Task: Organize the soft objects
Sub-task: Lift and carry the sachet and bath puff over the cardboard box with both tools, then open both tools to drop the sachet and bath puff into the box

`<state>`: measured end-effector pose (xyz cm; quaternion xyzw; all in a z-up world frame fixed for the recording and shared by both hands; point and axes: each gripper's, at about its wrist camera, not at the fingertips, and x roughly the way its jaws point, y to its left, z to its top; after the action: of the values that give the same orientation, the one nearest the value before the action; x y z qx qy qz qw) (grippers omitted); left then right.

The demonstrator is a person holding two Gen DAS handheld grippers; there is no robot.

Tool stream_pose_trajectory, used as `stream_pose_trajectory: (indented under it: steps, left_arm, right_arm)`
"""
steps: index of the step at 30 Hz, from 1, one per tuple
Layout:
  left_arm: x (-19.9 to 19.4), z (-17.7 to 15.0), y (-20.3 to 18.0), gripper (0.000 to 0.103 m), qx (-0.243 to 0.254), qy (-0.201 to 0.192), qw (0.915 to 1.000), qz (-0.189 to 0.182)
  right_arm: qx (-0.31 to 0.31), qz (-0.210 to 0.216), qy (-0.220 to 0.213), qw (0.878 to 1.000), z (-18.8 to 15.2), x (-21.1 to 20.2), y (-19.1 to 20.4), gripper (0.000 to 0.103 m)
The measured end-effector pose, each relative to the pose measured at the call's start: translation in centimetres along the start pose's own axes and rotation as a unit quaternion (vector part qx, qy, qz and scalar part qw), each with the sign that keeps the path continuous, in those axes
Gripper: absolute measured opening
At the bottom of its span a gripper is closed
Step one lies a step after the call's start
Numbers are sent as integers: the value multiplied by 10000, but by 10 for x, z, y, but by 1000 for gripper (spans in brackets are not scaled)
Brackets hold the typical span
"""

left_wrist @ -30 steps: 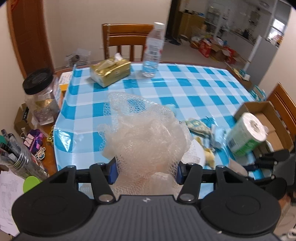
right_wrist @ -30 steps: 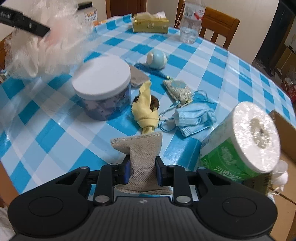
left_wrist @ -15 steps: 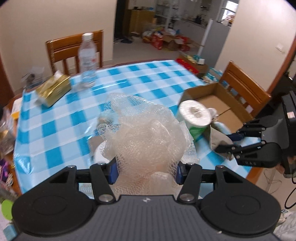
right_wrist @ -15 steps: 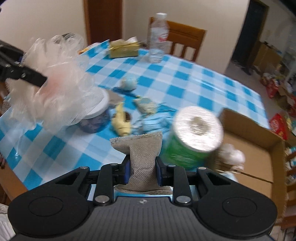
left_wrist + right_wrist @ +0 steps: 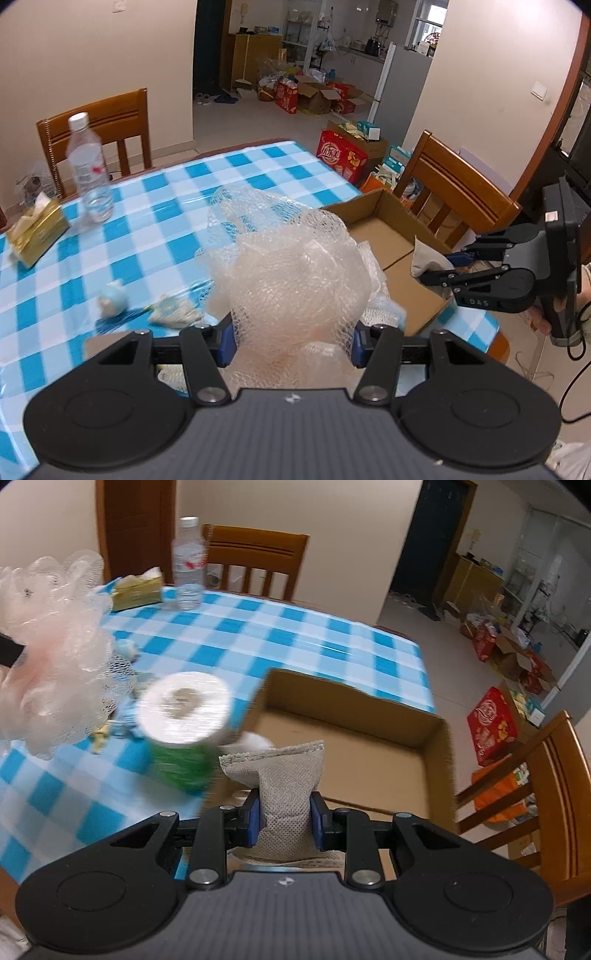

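I have one soft thing clamped in each gripper, so that both can go into the cardboard box (image 5: 436, 738) together. My left gripper (image 5: 291, 341) squeezes a puffy mesh bath sponge (image 5: 295, 280) between its pads, held above the checked table (image 5: 155, 229) beside the box. My right gripper (image 5: 284, 821) pinches a grey fabric pouch (image 5: 284, 779) tightly, and it hangs over the box's near edge, ready to drop in, I judge. Counting: one box, open-topped, with one white soft lump (image 5: 255, 740) in its corner; one toilet roll (image 5: 184, 716) just beside the box; one water bottle (image 5: 90, 170); one gold tissue pack (image 5: 37, 230); two wooden chairs.
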<state>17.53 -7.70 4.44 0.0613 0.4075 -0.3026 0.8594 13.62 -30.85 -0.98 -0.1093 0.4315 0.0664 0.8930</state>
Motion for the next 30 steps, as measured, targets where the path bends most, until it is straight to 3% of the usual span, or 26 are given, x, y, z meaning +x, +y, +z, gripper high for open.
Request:
stream_pose_trajectory:
  steps: [4, 5, 6, 8, 9, 11, 15, 23, 24, 25, 27, 30]
  left_arm:
    - [21, 20, -27, 54, 46, -58, 10000, 5]
    - [26, 25, -32, 54, 66, -80, 9999, 8]
    - [30, 29, -37, 54, 70, -97, 9999, 19]
    - [39, 40, -46, 54, 106, -122, 9999, 32]
    - [44, 46, -52, 54, 134, -138, 9998, 48]
    - [54, 57, -62, 54, 214, -145, 9997, 30]
    - [81, 80, -84, 54, 370, -130, 9992, -85]
    - [154, 115, -121, 57, 541, -35, 9979, -367]
    - [162, 117, -126, 63, 544, -57, 9978, -366]
    - [169, 119, -130, 78, 587, -98, 9976, -357]
    - [181, 120, -139, 95, 716, -232, 9969, -241]
    - [191, 121, -145, 95, 765, -217, 9963, -313]
  right_arm:
    - [47, -18, -47, 10000, -5, 11, -34, 33]
    - [64, 20, -49, 10000, -6, 14, -40, 39]
    - [80, 66, -70, 9999, -7, 17, -46, 58]
    - [139, 89, -142, 9998, -10, 21, -55, 82]
    - [161, 110, -184, 9996, -11, 22, -58, 89]
    - [252, 205, -289, 9991, -16, 21, -65, 94]
    - [384, 370, -357, 9979, -26, 16, -71, 101]
    - [632, 407, -364, 9965, -46, 9, -79, 103]
    - [695, 397, -361, 9961, -48, 8, -80, 103]
    - [773, 388, -365, 9956, -49, 7, -82, 103]
    - [897, 360, -368, 9946, -53, 6, -85, 103]
    - [1045, 313, -369, 9933, -56, 5, -90, 103]
